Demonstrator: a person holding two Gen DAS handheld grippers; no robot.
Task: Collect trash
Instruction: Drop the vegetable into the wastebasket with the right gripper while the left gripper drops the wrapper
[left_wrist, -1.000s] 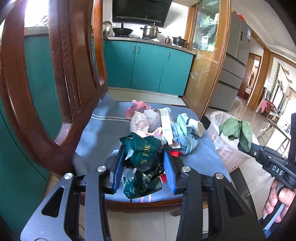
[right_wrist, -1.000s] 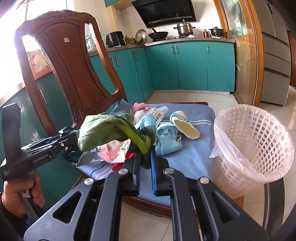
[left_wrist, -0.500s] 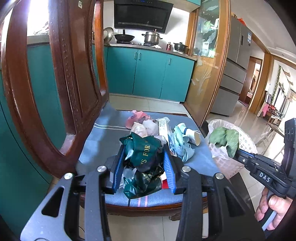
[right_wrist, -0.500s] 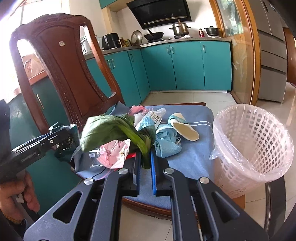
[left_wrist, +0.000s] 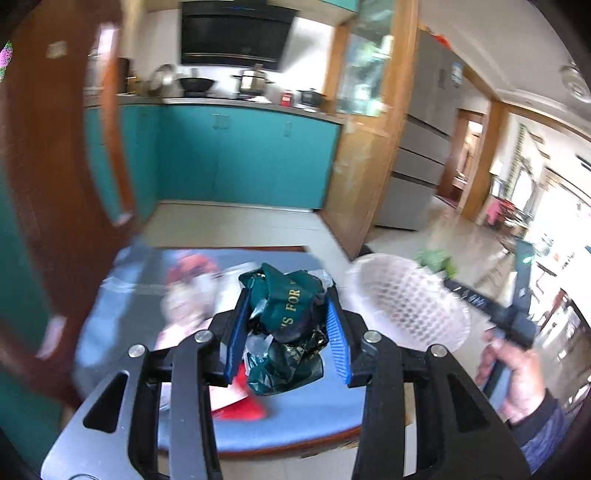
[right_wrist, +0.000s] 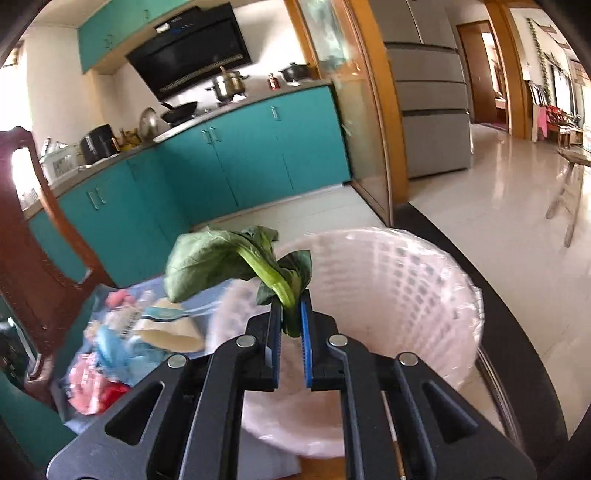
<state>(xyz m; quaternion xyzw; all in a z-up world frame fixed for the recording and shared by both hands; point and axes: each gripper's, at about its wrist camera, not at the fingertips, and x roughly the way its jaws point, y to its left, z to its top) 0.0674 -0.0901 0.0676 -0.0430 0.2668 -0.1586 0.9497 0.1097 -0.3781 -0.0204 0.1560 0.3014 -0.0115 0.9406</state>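
Right gripper (right_wrist: 291, 317) jaws pinch leafy green (right_wrist: 236, 262) by its stem over lined white basket (right_wrist: 424, 295), left gripper (left_wrist: 286, 325) jaws clamp green bag wad (left_wrist: 288, 321) above chair seat (left_wrist: 122, 295); risk: floppy leaf drapes outside rim on release.

The white basket (right_wrist: 388, 295) stands open-topped just beside the chair seat (left_wrist: 332, 413), its mouth unobstructed. The wooden chair back (left_wrist: 55, 184) walls off the seat's left side, and loose wrappers (right_wrist: 110, 350) crowd the seat's middle. Bare floor (right_wrist: 498, 221) lies open beyond the basket.
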